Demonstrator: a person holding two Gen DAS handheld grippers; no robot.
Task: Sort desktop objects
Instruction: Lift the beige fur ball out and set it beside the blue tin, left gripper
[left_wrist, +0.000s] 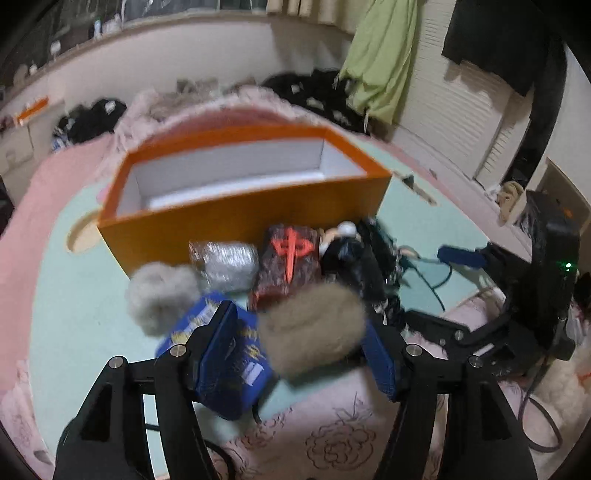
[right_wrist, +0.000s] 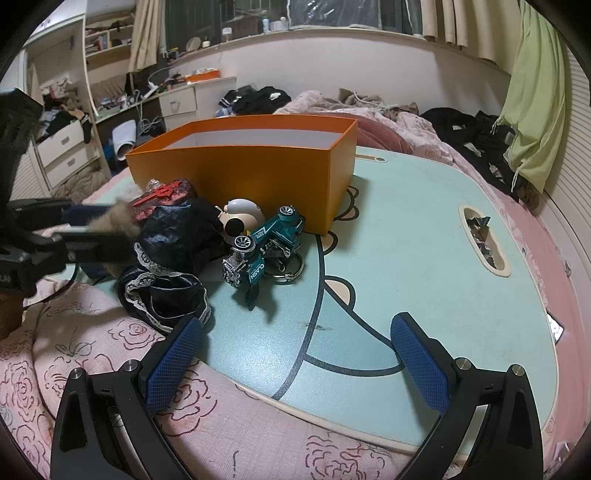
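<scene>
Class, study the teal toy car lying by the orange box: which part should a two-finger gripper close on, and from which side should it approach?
Grip the teal toy car across its narrow body between the wheel pairs, coming from above. It lies tilted against the orange box with dark lace-trimmed fabric close on one side, so a level approach looks crowded.

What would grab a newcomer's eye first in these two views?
Probably the big open orange cardboard box at the back of the mint-green lap table, its white inside apparently bare. Next, the jumble against its front wall: a teal toy car, black lace-trimmed fabric and a dark red-marked packet. Closest, the left gripper has a tan fluffy pompom between its blue pads, while the right gripper hangs open.
</scene>
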